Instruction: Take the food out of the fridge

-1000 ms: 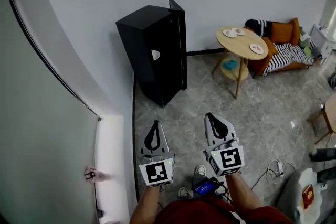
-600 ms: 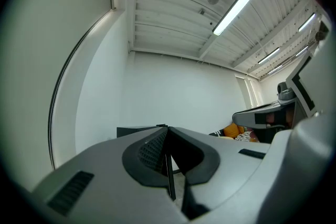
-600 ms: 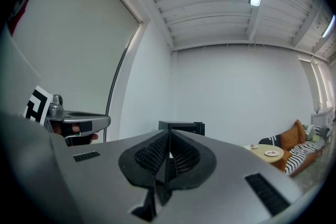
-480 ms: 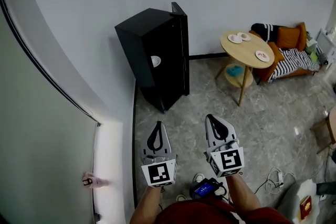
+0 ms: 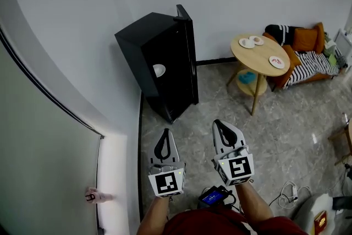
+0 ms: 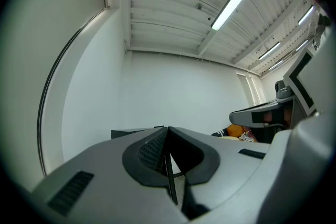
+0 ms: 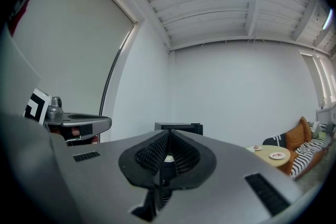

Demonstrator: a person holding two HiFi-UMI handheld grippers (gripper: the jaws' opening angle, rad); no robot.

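Observation:
A small black fridge [image 5: 159, 69] stands against the white wall, its door [image 5: 190, 58] swung open at the right. Inside it a white plate or bowl [image 5: 159, 70] shows in the dark. In the right gripper view the fridge [image 7: 177, 127] peeks just above the jaws. Both grippers hover side by side over the floor, well short of the fridge, pointing toward it. My left gripper [image 5: 163, 137] is shut with nothing in it, and the left gripper view [image 6: 167, 131] shows its jaws pressed together. My right gripper [image 5: 220, 125] is shut and empty too.
A round wooden table [image 5: 262, 55] with three small plates [image 5: 276, 61] stands right of the fridge, a striped sofa [image 5: 308, 60] with an orange cushion behind it. Cables [image 5: 286, 192] lie on the grey stone floor at lower right. A white curved wall [image 5: 66, 91] runs along the left.
Both grippers and the view have advanced toward the fridge, which now looks a little nearer and larger. The jaws stay shut throughout.

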